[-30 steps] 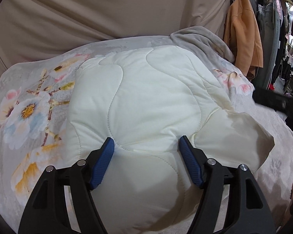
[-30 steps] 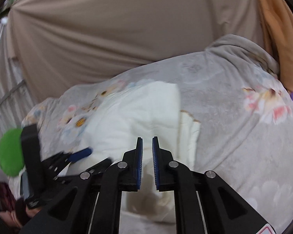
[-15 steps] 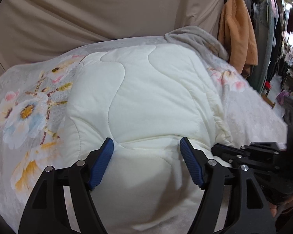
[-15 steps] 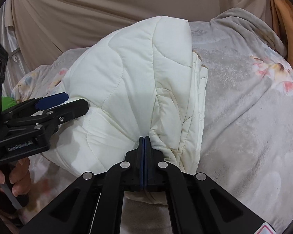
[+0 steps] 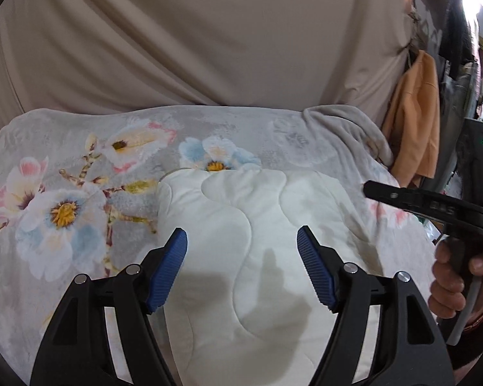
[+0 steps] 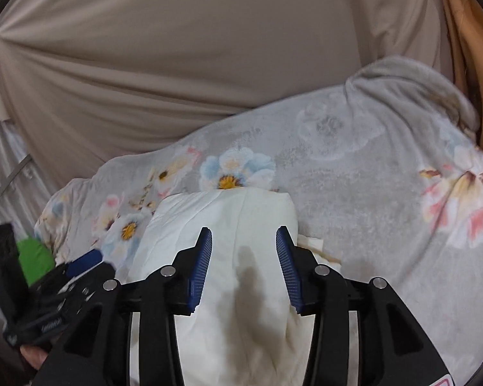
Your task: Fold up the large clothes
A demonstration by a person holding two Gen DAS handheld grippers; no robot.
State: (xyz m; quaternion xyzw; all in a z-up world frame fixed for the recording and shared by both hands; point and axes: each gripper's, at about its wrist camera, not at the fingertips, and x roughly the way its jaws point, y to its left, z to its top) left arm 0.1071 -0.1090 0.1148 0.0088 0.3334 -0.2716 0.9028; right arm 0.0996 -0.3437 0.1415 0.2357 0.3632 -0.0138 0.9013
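Left wrist view: left gripper (image 5: pixel 241 244), blue pads spread wide, nothing between them; white quilted jacket (image 5: pixel 257 225), folded into a compact bundle, lies directly ahead and below on the floral grey blanket (image 5: pixel 64 199); bundle's long axis runs away from the camera, roughly in line with the fingers; its far edge stops just short of the blue flower print; right gripper (image 5: pixel 434 202) enters from the right, above the bundle's right edge, held by a hand (image 5: pixel 450 280); its finger spacing cannot be read here; beige curtain (image 5: pixel 209 48) behind; orange garment (image 5: pixel 412 122) hanging at far right.

Right wrist view: right gripper (image 6: pixel 244 251), pads apart, empty, hovering over the near half of the white quilted jacket (image 6: pixel 235 212); bundle centred between the fingers and extending forward; looser layers show at its right edge; left gripper (image 6: pixel 64 276) blurred at lower left, beside the bundle's left flank; judgement: both grippers about equally near, either could press or shift the bundle.
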